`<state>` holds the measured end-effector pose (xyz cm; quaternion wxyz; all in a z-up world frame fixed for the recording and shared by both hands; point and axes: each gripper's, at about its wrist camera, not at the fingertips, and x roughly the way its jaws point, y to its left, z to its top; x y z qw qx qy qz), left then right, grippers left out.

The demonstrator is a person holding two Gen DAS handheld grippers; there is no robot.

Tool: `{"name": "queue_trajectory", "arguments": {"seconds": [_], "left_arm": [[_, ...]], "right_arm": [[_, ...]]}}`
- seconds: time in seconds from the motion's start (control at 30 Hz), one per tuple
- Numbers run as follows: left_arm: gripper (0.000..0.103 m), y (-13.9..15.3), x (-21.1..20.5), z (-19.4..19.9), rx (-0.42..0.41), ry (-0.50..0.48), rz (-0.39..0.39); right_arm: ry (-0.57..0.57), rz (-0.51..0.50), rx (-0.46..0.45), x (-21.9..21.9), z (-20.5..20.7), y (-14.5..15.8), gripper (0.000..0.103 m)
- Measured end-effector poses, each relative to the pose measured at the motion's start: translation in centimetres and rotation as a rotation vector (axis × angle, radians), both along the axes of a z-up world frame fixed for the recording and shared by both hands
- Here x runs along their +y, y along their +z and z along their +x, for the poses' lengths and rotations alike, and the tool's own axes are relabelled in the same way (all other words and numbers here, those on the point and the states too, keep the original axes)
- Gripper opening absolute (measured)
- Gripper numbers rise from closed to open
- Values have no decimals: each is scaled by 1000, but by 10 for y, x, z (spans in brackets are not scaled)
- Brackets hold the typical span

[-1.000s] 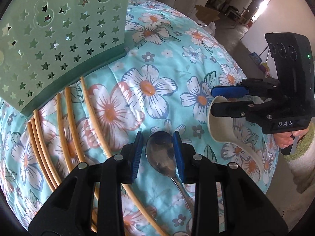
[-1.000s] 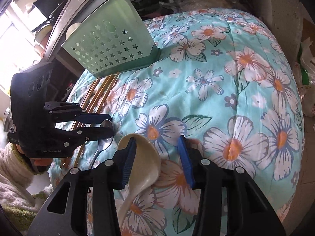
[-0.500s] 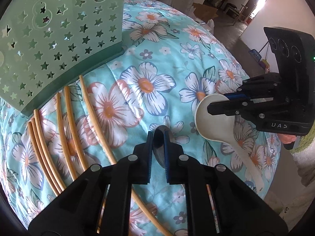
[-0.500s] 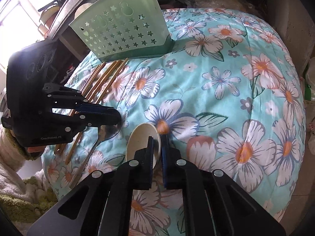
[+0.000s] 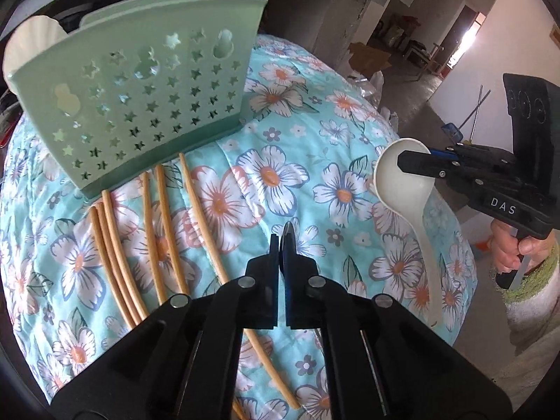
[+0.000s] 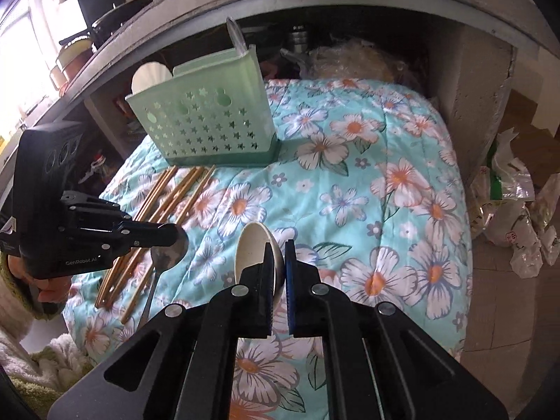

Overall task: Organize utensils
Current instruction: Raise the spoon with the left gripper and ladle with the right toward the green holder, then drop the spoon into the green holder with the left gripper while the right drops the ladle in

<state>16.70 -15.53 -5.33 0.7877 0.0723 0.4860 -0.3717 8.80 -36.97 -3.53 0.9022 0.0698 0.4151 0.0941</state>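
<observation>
A metal spoon is being pinched by its bowl in the left claw, and a white ladle is being gripped in the right claw. Both are being held above the flowered quilt, in front of the green holder, beside which chopsticks are lying.

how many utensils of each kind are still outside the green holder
chopsticks: 6
metal spoon: 1
white spoon: 1
total: 8
</observation>
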Motion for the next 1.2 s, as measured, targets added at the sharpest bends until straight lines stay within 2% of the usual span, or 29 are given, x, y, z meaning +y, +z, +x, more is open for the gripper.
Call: {"name": "queue_trajectory", "arguments": {"seconds": [0.23,0.4,0.67,0.77,0.97,1.1,1.2], "left_arm": [[2,55,42,-2,-122,109,-94],[2,93,70,-1,-216,190,-178],[2,141,109,11,-334,319,-304],[2,164,120,18,-402,376,-342],[2,197,128,34,-564,476,-360],[2,207,128,52,-658,523,-317],[2,201,124,68,-694,543,-266]], "right_arm": [[-105,2,-140,-5,-7,38,6],[-153,42,-221,-5,-9,61,6],[-168,66,-292,3,-7,88,6],[-165,62,-315,7,-4,97,6],[-156,45,-344,18,0,107,6],[-151,37,-333,21,4,105,6],[-150,34,-316,22,8,100,6]]}}
